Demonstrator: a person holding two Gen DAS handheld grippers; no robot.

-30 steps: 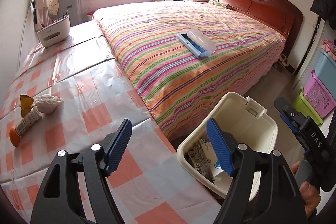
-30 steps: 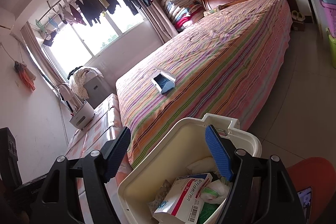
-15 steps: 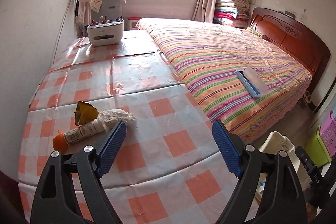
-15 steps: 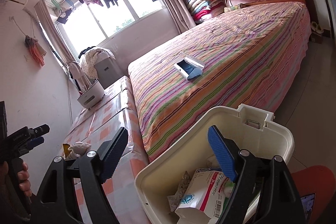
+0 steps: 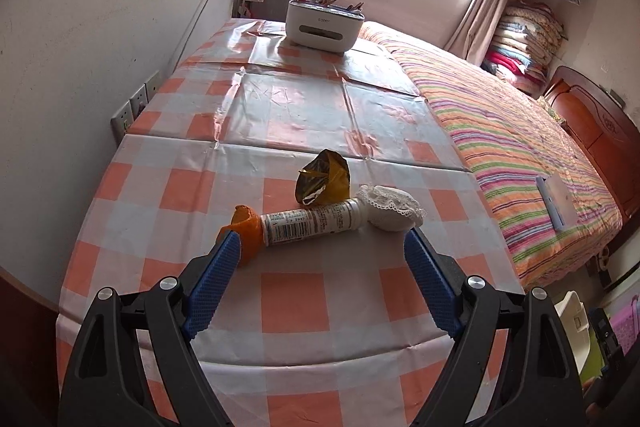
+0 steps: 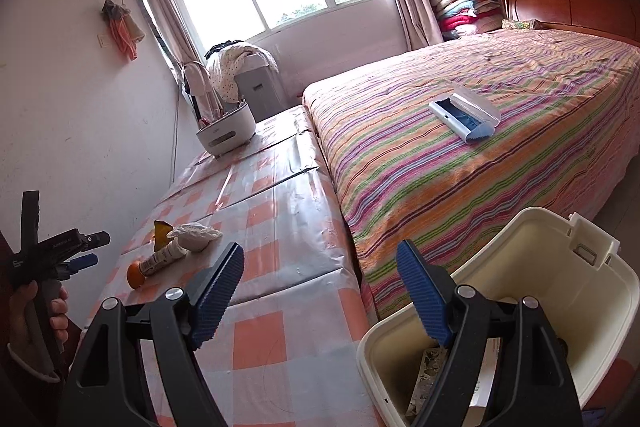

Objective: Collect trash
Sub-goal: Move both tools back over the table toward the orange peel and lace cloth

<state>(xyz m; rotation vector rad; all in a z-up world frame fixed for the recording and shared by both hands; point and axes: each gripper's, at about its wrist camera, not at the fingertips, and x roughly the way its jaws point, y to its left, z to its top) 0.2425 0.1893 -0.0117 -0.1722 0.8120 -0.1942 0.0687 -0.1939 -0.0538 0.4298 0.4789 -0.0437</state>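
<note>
The left claw [image 5: 320,251] is released, its two blue pads wide apart, and it hangs low over the tabletop [image 5: 288,123], which has an orange and white checked cover. Just past its tips, at 12 o'clock, the trash lies in a small group: a tube [image 5: 308,221] with an orange cap [image 5: 244,227] lies on its side, the cap close to the left pad; a crumpled yellow wrapper [image 5: 322,179] stands behind the tube and touches it; a white lace cloth ball [image 5: 390,209] lies at the other end of the tube, toward 1 o'clock. Far back at 12 o'clock a white organizer box [image 5: 324,27] stands on the tabletop. The right claw [image 6: 320,279] is also released and holds nothing. In its view the cream trash bin [image 6: 560,291] is at 4 o'clock, beside the striped bed [image 6: 460,147], with some packaging inside. The trash group is at 10 o'clock there, and the person's left hand [image 6: 36,315] is at 8 o'clock, gripping the handle.
</note>
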